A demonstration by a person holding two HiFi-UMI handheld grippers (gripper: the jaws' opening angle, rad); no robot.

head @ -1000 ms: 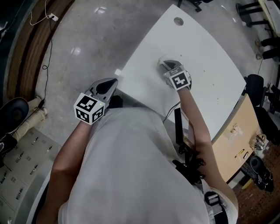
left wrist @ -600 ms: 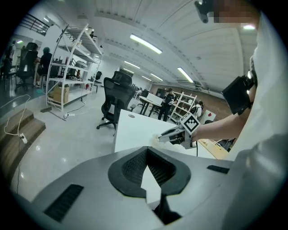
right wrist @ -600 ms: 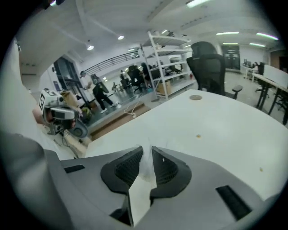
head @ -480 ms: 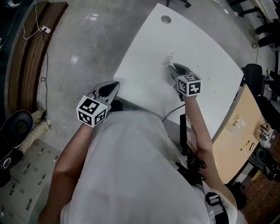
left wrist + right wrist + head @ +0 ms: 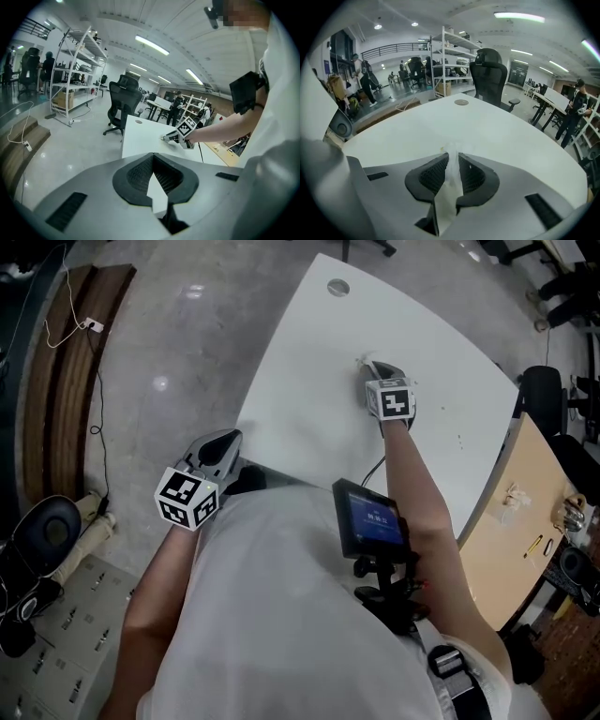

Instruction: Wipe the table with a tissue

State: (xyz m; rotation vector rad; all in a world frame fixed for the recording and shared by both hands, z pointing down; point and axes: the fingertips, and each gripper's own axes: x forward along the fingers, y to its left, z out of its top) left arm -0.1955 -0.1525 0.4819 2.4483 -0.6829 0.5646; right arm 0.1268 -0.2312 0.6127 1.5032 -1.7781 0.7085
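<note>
The right gripper (image 5: 372,370) is sitting at the upper centre of the head view, angled down onto the white bench (image 5: 309,381), with its marker cube (image 5: 391,397) facing the camera. Its fingers (image 5: 430,177) are standing only slightly apart and are clamping a white tissue (image 5: 449,187), which is running up the narrow gap between the pads and poking out past the tips. The protruding end of the tissue is lying against the bench surface, toward the middle of the top and well below the round hole (image 5: 337,287) near the bench's upper edge. The left gripper (image 5: 227,437) is hanging at the lower left of the head view, off the bench and over the grey floor (image 5: 178,352), just beside the bench's near corner. Its fingers (image 5: 138,176) are meeting at the tips and are gripping nothing; only pale surface is showing through the wedge behind them. It is pointing across toward the bench. A small screen (image 5: 370,519) is hanging at the person's chest in the lower centre. A black office chair (image 5: 490,70) is standing beyond the far edge of the bench.
</note>
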